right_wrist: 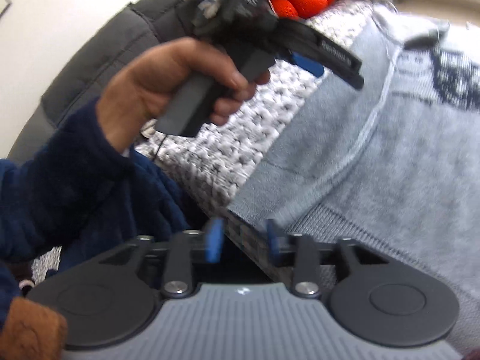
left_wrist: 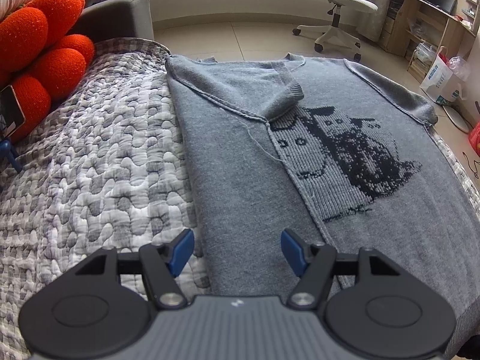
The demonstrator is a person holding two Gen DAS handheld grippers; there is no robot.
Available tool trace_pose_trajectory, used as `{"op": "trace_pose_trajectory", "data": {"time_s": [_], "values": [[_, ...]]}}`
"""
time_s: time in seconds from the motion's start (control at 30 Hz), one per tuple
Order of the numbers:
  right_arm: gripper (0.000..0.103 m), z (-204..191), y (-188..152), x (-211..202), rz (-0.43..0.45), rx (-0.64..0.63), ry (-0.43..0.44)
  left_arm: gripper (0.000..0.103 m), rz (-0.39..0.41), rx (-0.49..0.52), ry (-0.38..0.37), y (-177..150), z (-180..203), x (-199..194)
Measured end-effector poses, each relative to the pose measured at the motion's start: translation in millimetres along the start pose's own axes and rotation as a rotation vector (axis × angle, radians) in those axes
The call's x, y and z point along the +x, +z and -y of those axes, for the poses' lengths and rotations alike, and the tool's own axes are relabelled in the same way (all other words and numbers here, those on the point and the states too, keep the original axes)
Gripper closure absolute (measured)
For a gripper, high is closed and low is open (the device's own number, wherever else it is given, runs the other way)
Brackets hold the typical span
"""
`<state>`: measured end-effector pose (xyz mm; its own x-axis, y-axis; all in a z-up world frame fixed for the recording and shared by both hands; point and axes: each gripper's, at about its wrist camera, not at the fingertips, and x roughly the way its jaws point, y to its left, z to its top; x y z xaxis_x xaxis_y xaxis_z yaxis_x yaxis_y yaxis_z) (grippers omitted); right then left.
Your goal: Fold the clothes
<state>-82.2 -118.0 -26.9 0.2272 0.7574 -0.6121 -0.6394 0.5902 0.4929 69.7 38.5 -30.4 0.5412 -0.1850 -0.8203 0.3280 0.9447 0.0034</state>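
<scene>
Jaws of both the left gripper (left_wrist: 237, 250) and right gripper (right_wrist: 243, 240) stand apart, empty; the sweater's (left_wrist: 375, 210) left side lies folded in, right side remains.

A grey knit sweater (left_wrist: 345, 156) with a dark cat motif lies flat on a grey-and-white quilted cover (left_wrist: 99, 156), one sleeve (left_wrist: 255, 90) folded across its chest, while the left gripper (left_wrist: 237, 250) hovers above its near edge, blue-padded jaws apart and empty, orange cushions (left_wrist: 39, 60) at left.
</scene>
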Motion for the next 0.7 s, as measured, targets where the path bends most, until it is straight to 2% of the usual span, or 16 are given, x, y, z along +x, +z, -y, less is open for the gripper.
{"op": "trace_pose_trajectory", "data": {"time_s": [0.1, 0.17, 0.3, 0.43, 0.7], "values": [[0.061, 1.8, 1.9, -18.2, 0.058, -0.015, -0.010, 0.037, 0.008, 0.005, -0.007, 3.8, 6.1, -0.7], [0.060, 11.3, 5.8, -27.7, 0.112, 0.041, -0.058, 0.037, 0.018, 0.013, -0.010, 6.7, 12.6, -1.2], [0.059, 54.3, 14.3, -45.5, 0.210, 0.255, -0.229, 0.037, 0.014, 0.024, -0.021, 13.5, 27.9, 4.8], [0.059, 91.3, 20.4, -65.8, 0.271, 0.428, -0.401, 0.037, 0.006, 0.021, -0.034, 22.1, 39.3, 11.8], [0.059, 169.4, 43.0, -138.6, 0.485, 0.714, -0.496, 0.036, 0.007, -0.011, -0.053, 41.0, 51.5, 23.9]]}}
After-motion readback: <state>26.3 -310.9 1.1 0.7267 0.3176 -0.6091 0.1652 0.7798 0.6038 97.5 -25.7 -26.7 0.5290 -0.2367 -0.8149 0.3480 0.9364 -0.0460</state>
